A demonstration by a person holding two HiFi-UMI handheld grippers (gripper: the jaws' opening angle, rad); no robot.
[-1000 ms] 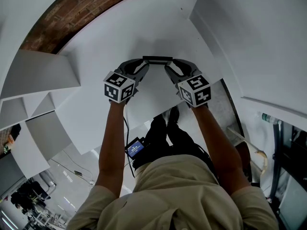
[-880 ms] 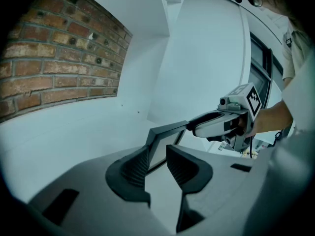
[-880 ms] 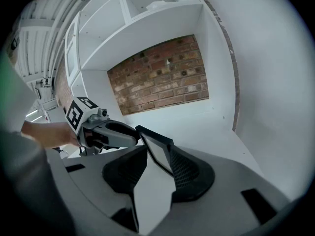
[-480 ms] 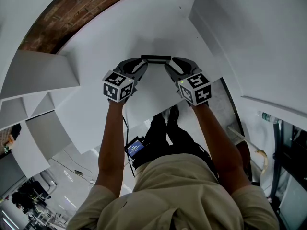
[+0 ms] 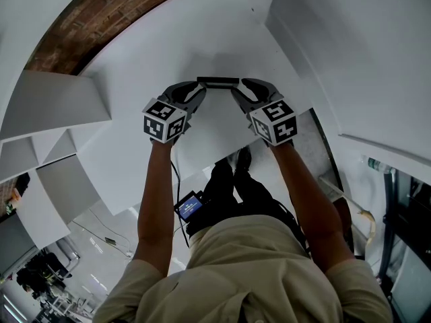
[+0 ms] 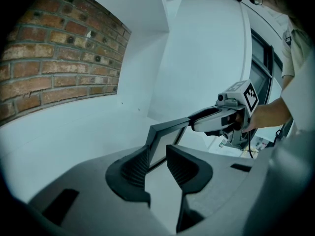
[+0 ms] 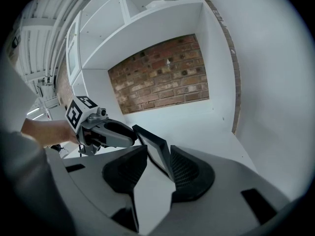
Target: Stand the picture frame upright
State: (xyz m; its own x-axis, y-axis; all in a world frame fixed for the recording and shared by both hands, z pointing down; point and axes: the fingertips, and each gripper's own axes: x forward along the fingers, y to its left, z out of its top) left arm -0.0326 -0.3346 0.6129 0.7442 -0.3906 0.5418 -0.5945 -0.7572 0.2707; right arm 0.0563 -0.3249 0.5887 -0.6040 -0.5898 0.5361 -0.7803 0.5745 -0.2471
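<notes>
The picture frame (image 5: 217, 82) is a dark, thin rectangle held just over the white shelf board (image 5: 202, 39), its long edge running left to right. My left gripper (image 5: 200, 87) is shut on its left end and my right gripper (image 5: 237, 87) is shut on its right end. In the left gripper view the frame (image 6: 166, 137) stands on edge between my jaws and tilts a little, with the right gripper (image 6: 216, 120) clamped at its far end. In the right gripper view the frame (image 7: 150, 144) lies against the right finger (image 7: 189, 168), and the left gripper (image 7: 106, 132) holds the other end.
A red brick back wall (image 5: 101, 19) closes the shelf behind. A white side panel (image 5: 350, 52) rises at the right, and further white shelf boards (image 5: 54, 106) step down at the left. The shelf's front edge (image 5: 202, 167) is just behind my grippers.
Both grippers and the frame have crept slightly away from me toward the back of the shelf. The grip on each end is unchanged.
</notes>
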